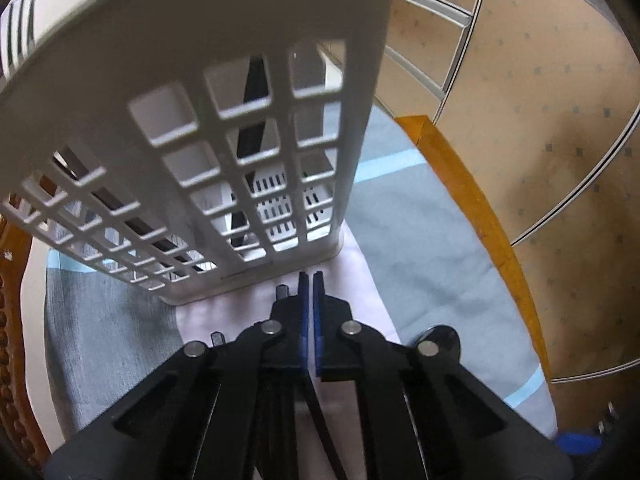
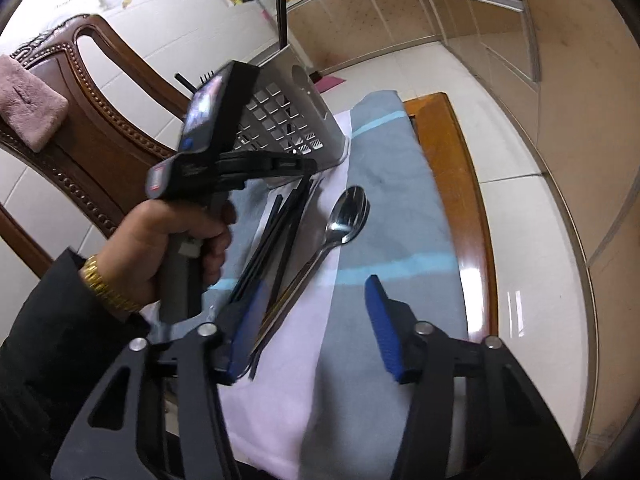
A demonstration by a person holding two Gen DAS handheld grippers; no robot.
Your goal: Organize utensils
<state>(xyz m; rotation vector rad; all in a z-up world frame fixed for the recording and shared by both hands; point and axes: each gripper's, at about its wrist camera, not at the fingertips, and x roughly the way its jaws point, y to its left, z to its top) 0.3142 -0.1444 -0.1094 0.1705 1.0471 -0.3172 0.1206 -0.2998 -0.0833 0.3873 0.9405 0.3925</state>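
Note:
A white slotted utensil basket [image 1: 240, 80] [image 2: 304, 92] stands on the cloth at the far end, with black chopsticks [image 1: 252, 120] [image 2: 281, 12] upright inside. My left gripper [image 1: 311, 280] [image 2: 310, 168] is shut, its tips just in front of the basket's base. I cannot tell whether anything is pinched. Several black chopsticks [image 2: 280, 232] lie on the cloth under it, beside a steel spoon [image 2: 348, 212]. My right gripper [image 2: 316, 320] is open over the near end of these. Its left finger [image 2: 248, 328] covers the chopstick ends and the spoon handle.
A blue-grey towel [image 2: 392, 208] and a pale lilac cloth [image 2: 288, 400] cover the wooden table [image 2: 452, 168], whose edge runs along the right. A carved wooden chair [image 2: 80, 128] with a pink cloth [image 2: 28, 108] stands at the left. A hand [image 2: 160, 248] holds the left gripper.

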